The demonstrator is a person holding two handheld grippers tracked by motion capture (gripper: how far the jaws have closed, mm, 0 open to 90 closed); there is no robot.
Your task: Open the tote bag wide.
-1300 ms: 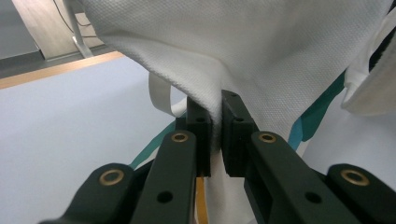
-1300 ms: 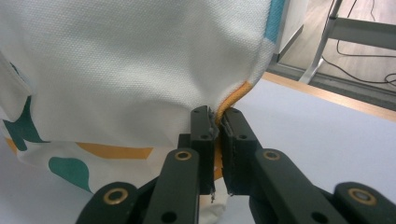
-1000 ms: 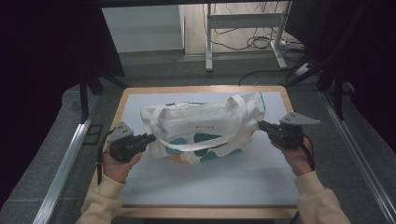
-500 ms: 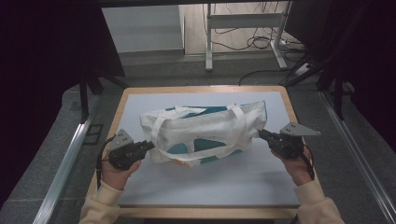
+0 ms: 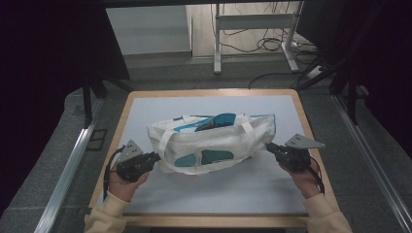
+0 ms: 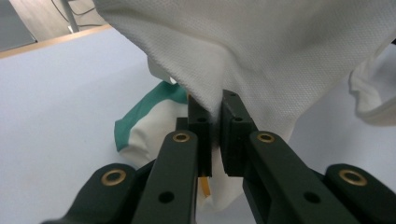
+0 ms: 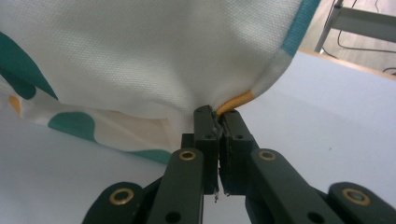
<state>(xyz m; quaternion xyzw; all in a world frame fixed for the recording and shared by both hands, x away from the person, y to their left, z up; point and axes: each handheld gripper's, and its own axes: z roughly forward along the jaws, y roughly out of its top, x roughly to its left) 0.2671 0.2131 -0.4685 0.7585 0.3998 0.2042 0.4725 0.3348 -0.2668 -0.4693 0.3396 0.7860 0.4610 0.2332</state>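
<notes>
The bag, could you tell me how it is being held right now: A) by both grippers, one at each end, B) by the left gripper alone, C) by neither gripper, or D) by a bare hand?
A: the left gripper and right gripper each pinch the bag fabric at opposite ends.

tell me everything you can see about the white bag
The bag is a soft white tote of woven-looking cloth with teal patches, a blue-edged rim and small orange accents. Two white strap handles cross its front. It lies stretched sideways across the middle of the pale blue mat, its mouth gaping upward with a blue lining or item showing inside. The left gripper pinches cloth at one end and the right gripper pinches the other end, at an orange-trimmed corner. Its underside looks to rest on the mat.
</notes>
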